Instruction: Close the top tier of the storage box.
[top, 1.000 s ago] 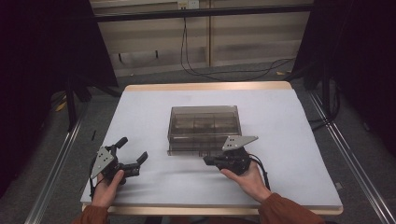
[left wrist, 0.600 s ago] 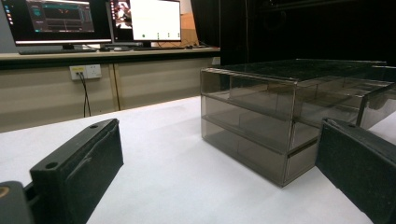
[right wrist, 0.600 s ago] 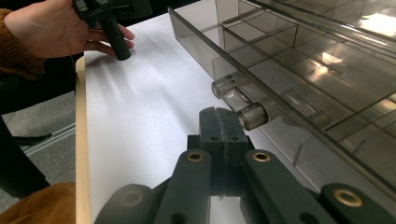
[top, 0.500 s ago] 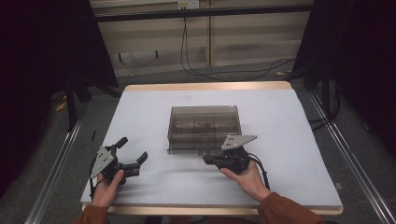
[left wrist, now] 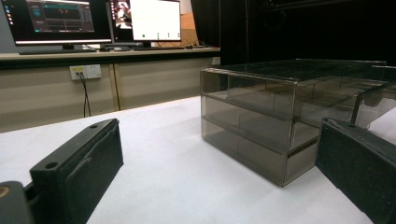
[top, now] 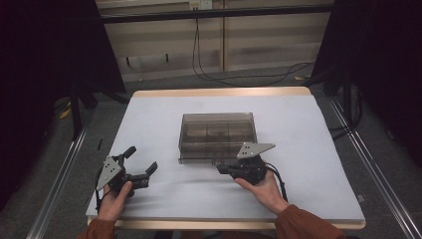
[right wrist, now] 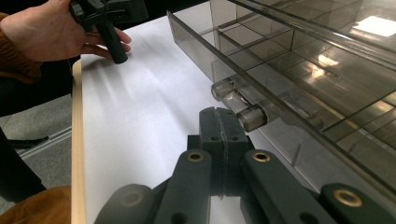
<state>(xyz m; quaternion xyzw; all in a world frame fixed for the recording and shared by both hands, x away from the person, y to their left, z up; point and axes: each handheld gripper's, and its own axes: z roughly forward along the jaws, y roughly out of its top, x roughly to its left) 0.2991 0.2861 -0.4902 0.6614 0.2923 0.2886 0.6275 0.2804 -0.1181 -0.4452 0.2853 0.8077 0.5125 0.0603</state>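
The box [top: 217,135] was smoky clear grey, the table [top: 149,114] white with a tan edge, both grippers' jaws black.

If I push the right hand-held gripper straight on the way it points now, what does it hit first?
Most likely the clear handle on the front of the smoky plastic box. The shut right hand-held gripper sits just short of it, tips apparently slightly below, though depth is hard to judge.

One smoky clear plastic box [top: 217,134] with inner compartments sits on one worktop [top: 308,149]. Two grippers are in play: the left gripper [top: 142,169] and the right gripper [top: 224,170]. Two monitors [left wrist: 154,21] stand on a desk behind.
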